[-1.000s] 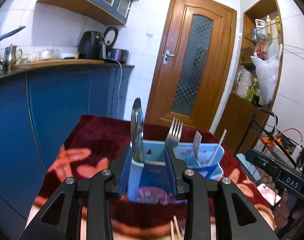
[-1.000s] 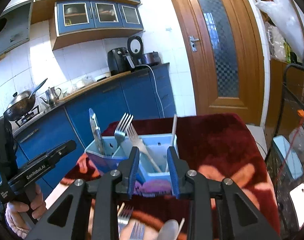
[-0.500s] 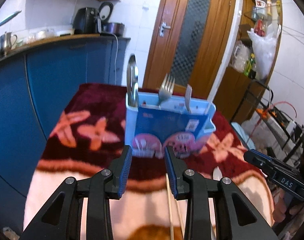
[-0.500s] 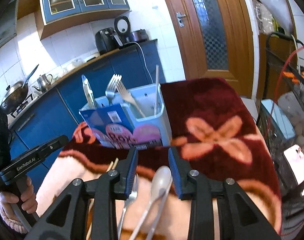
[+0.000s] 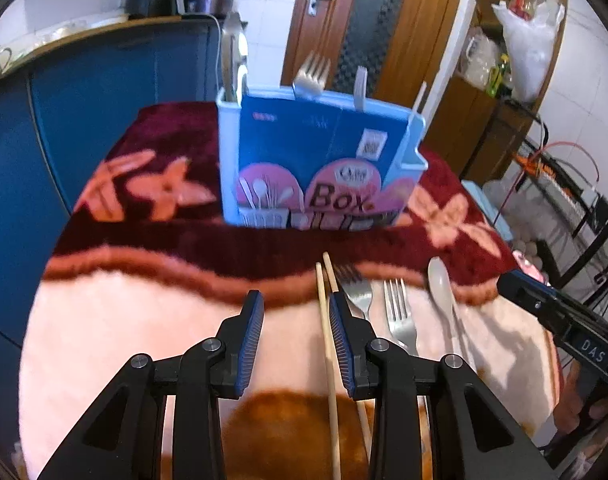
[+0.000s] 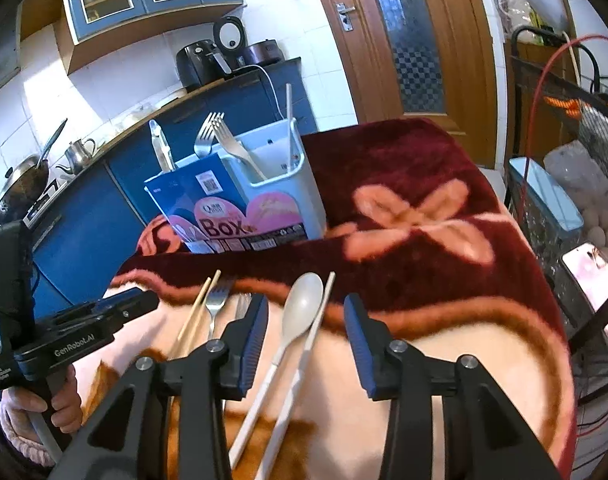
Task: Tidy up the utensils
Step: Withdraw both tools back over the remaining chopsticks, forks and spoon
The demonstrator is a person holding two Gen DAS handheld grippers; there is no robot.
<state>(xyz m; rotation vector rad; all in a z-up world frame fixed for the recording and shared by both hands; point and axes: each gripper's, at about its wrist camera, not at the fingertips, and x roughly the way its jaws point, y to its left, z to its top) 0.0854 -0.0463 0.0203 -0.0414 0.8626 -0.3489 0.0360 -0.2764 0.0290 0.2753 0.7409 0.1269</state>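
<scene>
A light-blue utensil box (image 5: 316, 160) (image 6: 240, 208) stands on the dark red part of the blanket, holding forks, a metal utensil and a white stick. In front of it lie wooden chopsticks (image 5: 324, 312) (image 6: 194, 312), two forks (image 5: 400, 308) (image 6: 215, 300) and a white spoon (image 5: 440, 284) (image 6: 304, 304) beside a white chopstick (image 6: 318, 320). My left gripper (image 5: 295, 308) hovers open above the blanket, one wooden chopstick showing just inside its right finger. My right gripper (image 6: 306, 312) is open and its jaws are opening, with the spoon and white chopstick below, between them, untouched.
The flowered blanket (image 6: 424, 208) covers the table. Blue kitchen cabinets (image 5: 104, 92) lie behind and to the left, a wooden door (image 6: 404, 32) at the back. A wire rack with eggs (image 6: 600, 216) and a phone (image 6: 592, 276) stand at the table's right edge. A hand (image 6: 44, 404) holds the left gripper.
Both grippers came down and tipped toward the blanket, so the box slid up in view and the loose utensils appeared. The right jaws widened; the left jaws kept their gap.
</scene>
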